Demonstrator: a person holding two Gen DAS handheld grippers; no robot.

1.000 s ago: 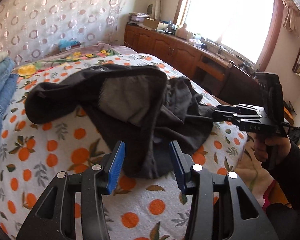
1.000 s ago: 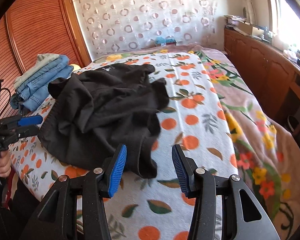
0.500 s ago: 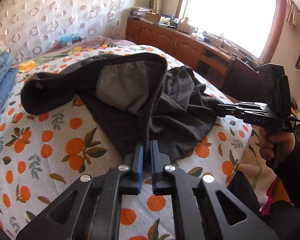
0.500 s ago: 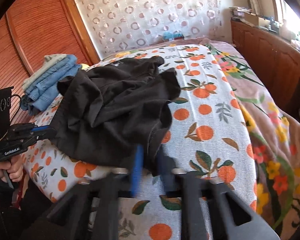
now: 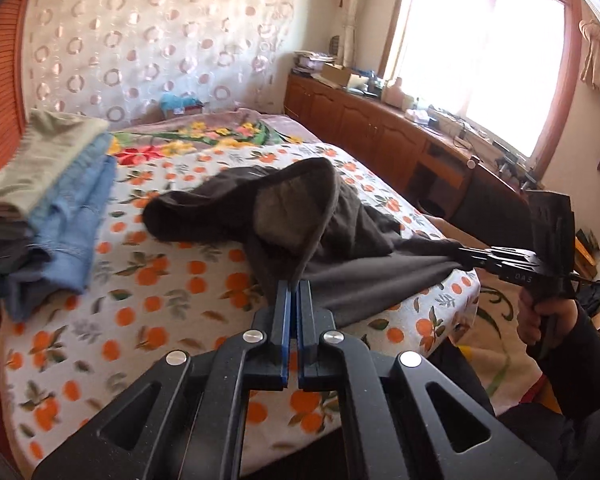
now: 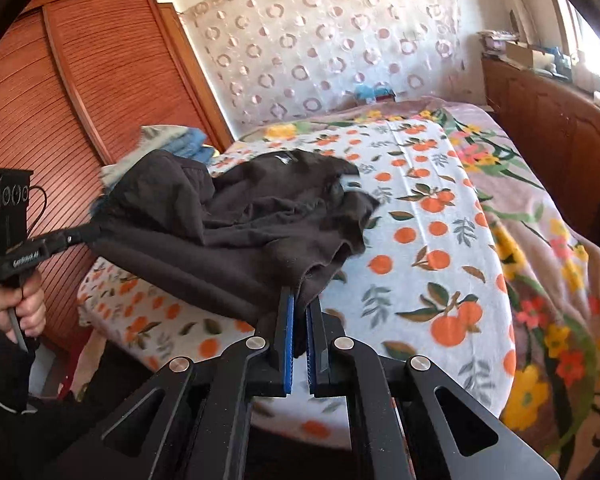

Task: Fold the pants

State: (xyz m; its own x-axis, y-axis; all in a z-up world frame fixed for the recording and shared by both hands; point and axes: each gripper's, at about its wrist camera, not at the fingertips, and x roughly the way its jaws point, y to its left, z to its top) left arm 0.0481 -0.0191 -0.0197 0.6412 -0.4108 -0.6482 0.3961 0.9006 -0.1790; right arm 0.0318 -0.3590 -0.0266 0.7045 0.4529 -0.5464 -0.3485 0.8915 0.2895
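The dark pants [image 5: 284,220] lie crumpled on the bed [image 5: 172,288], one edge stretched taut between the left gripper [image 5: 293,288] and right gripper [image 6: 300,300], both with fingers clamped on the cloth. Spreading seems in hand; next, lift and shake the pants flat, clear of the folded jeans [image 5: 72,216]

I count one pair of crumpled dark grey pants [image 5: 340,232] on one orange-print white bedspread [image 5: 148,312]. My two black two-finger claws, left [image 5: 294,292] and right [image 6: 300,300], are there. One stack of folded clothes [image 5: 60,200] sits aside: roughly two blue denim pieces, one olive.
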